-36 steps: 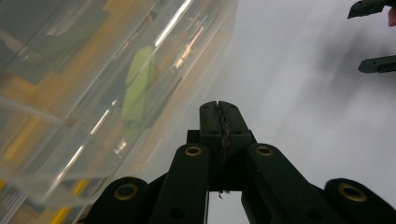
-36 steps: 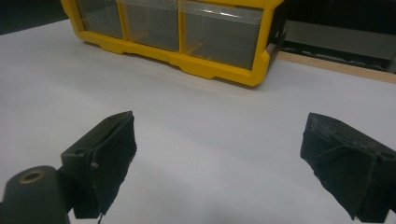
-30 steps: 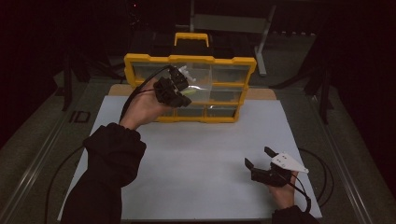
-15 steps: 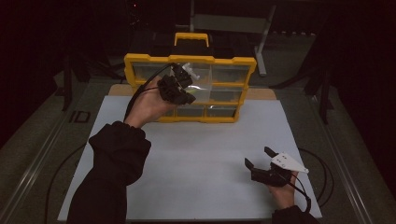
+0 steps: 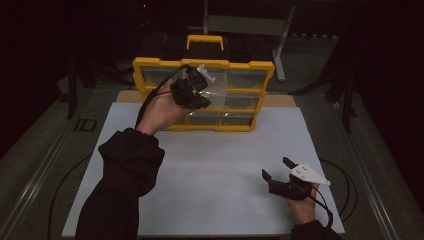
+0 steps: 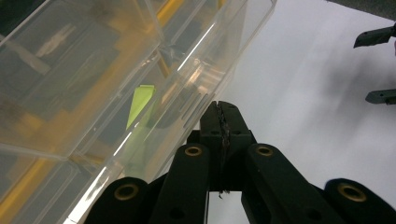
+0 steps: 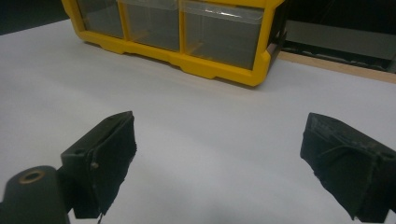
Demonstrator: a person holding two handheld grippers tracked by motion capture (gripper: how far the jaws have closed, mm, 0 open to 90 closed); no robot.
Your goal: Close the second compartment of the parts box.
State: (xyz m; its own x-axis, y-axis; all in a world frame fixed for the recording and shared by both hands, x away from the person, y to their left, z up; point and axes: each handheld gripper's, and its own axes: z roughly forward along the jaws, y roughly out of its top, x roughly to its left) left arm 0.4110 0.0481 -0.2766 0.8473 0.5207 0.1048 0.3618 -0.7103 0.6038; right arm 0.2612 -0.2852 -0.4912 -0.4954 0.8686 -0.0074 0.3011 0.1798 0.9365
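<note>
A yellow organiser cabinet (image 5: 150, 64) with clear drawers stands at the back of the white sheet; its lower row shows in the right gripper view (image 7: 219, 70). My left gripper (image 5: 200, 92) is raised in front of its middle column, jaws pressed together at the rim of a clear drawer (image 5: 217, 92) that stands out from the front. In the left gripper view the shut tips (image 6: 220, 109) meet the ribbed edge of that drawer (image 6: 107, 70), and a yellow-green slip (image 6: 140, 105) shows through its wall. My right gripper (image 5: 279, 169) rests near the front right, open and empty (image 7: 219, 163).
The white sheet (image 5: 215, 165) covers the table between cabinet and hands. A black case with a yellow handle (image 5: 205, 41) sits behind the cabinet. Cables trail from both grippers. The right gripper's jaws (image 6: 380, 65) appear far off in the left gripper view.
My left hand has shifted a little up and to the right in front of the cabinet, the clear drawer moving with it. The right gripper has stayed put.
</note>
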